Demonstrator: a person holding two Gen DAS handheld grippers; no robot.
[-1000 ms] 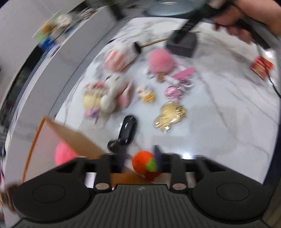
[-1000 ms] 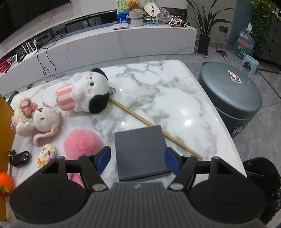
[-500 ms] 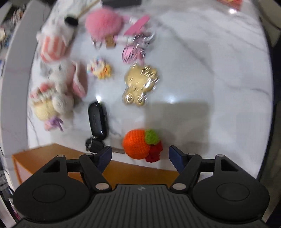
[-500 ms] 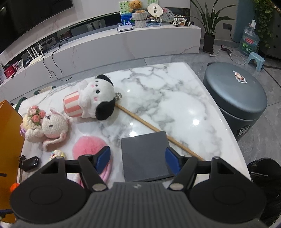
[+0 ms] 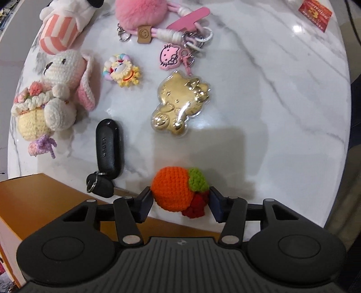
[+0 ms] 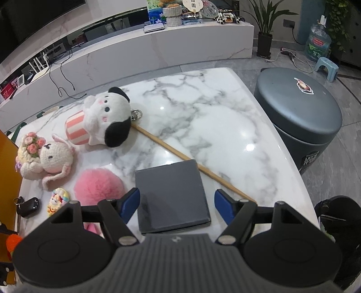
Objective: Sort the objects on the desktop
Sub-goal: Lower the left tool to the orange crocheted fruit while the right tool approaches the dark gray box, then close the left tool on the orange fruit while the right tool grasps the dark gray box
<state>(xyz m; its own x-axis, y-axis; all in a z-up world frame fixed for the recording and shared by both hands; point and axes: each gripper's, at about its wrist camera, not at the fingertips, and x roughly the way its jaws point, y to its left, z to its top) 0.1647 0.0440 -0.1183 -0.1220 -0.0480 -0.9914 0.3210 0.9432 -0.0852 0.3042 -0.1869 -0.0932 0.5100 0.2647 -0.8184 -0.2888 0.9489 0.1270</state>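
My left gripper (image 5: 179, 202) closing: crochet orange (image 5: 174, 191) sits between fingers, long axis across gap; right gripper (image 6: 177, 202) open, empty.

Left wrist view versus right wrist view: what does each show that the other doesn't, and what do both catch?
Only the left wrist view: the gold cat charm, the pink cat keychain and the left tool, jaws closing around the orange crochet fruit.

Only the right wrist view: the dark grey box between the right tool's open jaws, the wooden stick and the grey bin.

Both: the pink pompom, crochet bunny, car key and marble table.
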